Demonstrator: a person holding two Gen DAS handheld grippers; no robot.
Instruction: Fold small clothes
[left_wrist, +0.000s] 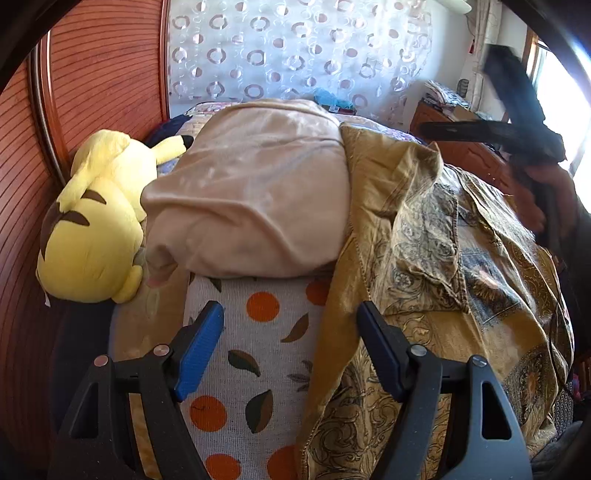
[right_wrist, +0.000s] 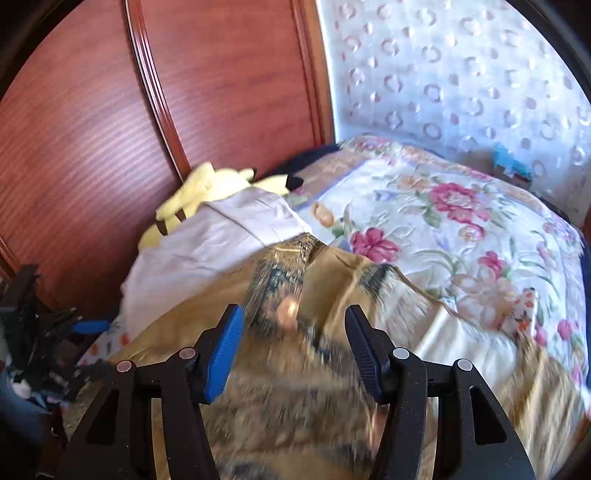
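Left gripper (left_wrist: 290, 345) is hovering with jaws wide apart, nothing between the pads; blue pad (left_wrist: 199, 349) on one finger, dark pad on the other. Under it an orange-dot cloth (left_wrist: 258, 332) with leaf print is lying flat on the bed. Just right of it, the gold shirt (left_wrist: 424, 258), paisley-patterned, is lying spread and rumpled, its edge overlapping the dotted cloth and running under the right-hand finger. No brand, label or readable writing is showing anywhere on either garment.

Right gripper (right_wrist: 293, 345) is sitting with jaws apart, pads not pressing anything; the gold shirt (right_wrist: 295, 387) is lying below and between the fingers, badly motion-blurred, so touching or just above is not clear. A small orange spot on the shirt is possibly a button, too smeared to say.

Outward: beige blanket (left_wrist: 251, 199) is bunched behind the dotted cloth, partly covering a yellow plush (left_wrist: 92, 229) that is lying against the wooden headboard (left_wrist: 92, 74). In the right view, the floral bedspread (right_wrist: 443, 229) is covering the far bed. In the left view, the other gripper with a hand (left_wrist: 535, 199) on it is showing at the right edge, dark, blurred and cut off. Patterned curtain (left_wrist: 295, 48) is hanging behind. A blue object on the far bed is too small to identify. Dark clutter at the right view's left edge is unreadable.
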